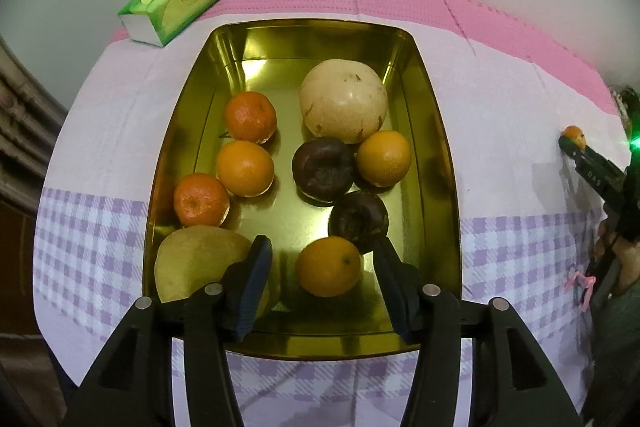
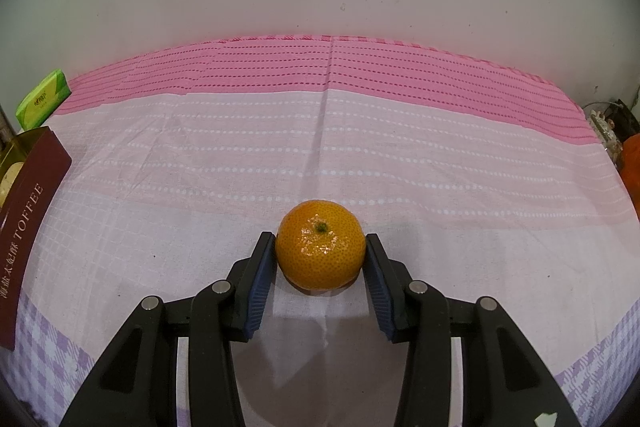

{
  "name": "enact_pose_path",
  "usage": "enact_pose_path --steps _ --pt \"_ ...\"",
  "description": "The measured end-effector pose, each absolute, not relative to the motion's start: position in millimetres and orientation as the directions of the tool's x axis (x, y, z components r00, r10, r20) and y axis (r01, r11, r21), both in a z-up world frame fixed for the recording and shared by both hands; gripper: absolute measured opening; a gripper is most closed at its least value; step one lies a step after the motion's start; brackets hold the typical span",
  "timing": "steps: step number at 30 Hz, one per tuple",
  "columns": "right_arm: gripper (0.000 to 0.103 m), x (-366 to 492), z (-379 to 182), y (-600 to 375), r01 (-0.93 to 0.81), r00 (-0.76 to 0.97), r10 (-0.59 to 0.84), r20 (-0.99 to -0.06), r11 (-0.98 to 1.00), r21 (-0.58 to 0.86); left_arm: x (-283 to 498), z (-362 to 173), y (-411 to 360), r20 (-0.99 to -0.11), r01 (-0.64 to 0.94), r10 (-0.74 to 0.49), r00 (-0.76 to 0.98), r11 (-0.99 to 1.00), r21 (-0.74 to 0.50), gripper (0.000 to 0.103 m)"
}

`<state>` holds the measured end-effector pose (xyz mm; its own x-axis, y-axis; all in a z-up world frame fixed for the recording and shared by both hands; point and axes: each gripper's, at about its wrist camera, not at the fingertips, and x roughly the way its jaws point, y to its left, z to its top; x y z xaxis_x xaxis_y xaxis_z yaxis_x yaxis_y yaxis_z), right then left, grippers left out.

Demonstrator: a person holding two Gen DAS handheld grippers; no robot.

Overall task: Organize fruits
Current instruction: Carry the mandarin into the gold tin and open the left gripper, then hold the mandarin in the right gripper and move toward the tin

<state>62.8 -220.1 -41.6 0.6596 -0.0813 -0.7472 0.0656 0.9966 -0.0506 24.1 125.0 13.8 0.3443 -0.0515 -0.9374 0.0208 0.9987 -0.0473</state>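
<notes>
while the right hand-held gripper (image 2: 320, 259) sits with its pads touching both sides of a mandarin (image 2: 320, 245) resting on the cloth-covered surface (image 2: 360, 155), low centre of the right wrist view, the left hand-held gripper (image 1: 322, 259) hangs over the near end of the gold tin tray (image 1: 436, 131), jaws parted and holding nothing; an orange (image 1: 329, 266) lies loose between them, untouched by either pad. key relation: the mandarin is dead ahead between the right fingers, round so no long axis; the tray lies toward the left edge of that view, so the right hand is nearer the fruit and the carry likely runs left. count in tray: six orange citrus, two dark round fruits (image 1: 323, 171), one large pale fruit (image 1: 344, 101), one yellow-green fruit (image 1: 200, 263). outside: one mandarin, one green tissue pack (image 1: 176, 1).
</notes>
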Motion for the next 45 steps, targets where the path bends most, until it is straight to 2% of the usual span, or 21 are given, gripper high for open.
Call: enact_pose_path --steps 2,11,26,37,45 --pt "0.042 62.7 -41.7 -220.3 0.066 0.660 -0.082 -0.747 0.997 -0.051 24.6 15.7 126.3 -0.936 0.020 -0.055 0.349 0.999 -0.051 0.054" --pt "0.043 62.3 -40.9 -221.4 0.066 0.659 -0.078 -0.748 0.997 -0.045 25.5 44.9 144.8 -0.880 -0.007 -0.057 0.471 0.998 -0.068 0.068" --pt "0.048 62.4 -40.6 -221.3 0.081 0.650 -0.083 -0.756 0.996 -0.040 29.3 47.3 186.3 -0.876 -0.078 0.028 0.482 0.997 -0.011 0.069" --pt "0.047 63.4 -38.9 -218.2 0.102 0.631 -0.101 -0.769 0.994 -0.047 27.7 38.0 204.9 -0.872 -0.115 0.032 0.488 0.993 -0.028 0.071" --pt "0.043 64.1 -37.5 -217.6 0.114 0.620 -0.112 -0.776 0.992 -0.052 27.5 38.2 212.0 -0.851 -0.148 0.106 0.514 0.988 0.034 0.073"
